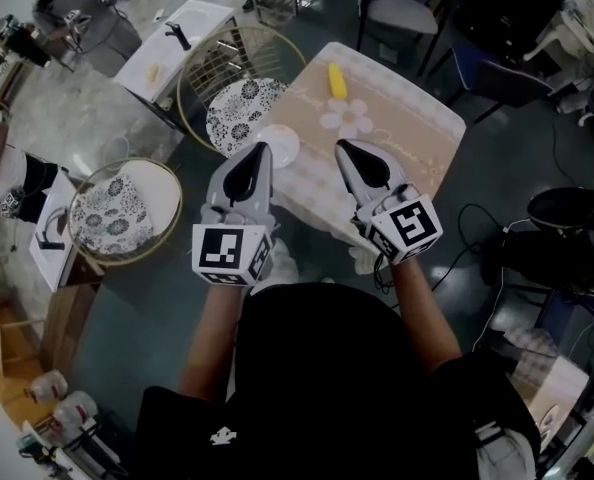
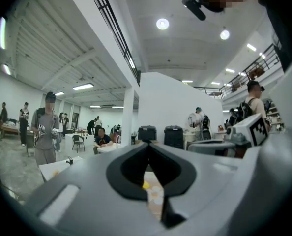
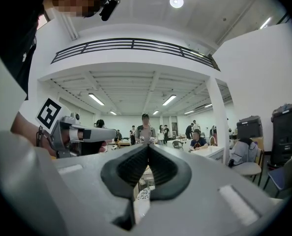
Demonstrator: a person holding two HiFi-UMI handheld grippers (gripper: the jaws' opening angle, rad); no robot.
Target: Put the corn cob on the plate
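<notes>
Grey jaws on both grippers were pressed together and held nothing. Your left gripper [image 1: 262,153] hung just beside the white plate [image 1: 286,148], and your right gripper [image 1: 343,147] was over the near part of the table [image 1: 422,118]. Further on, the yellow corn cob [image 1: 336,80] lay almost straight ahead of the right gripper, the nearer one, its long axis pointing away from you.
</notes>
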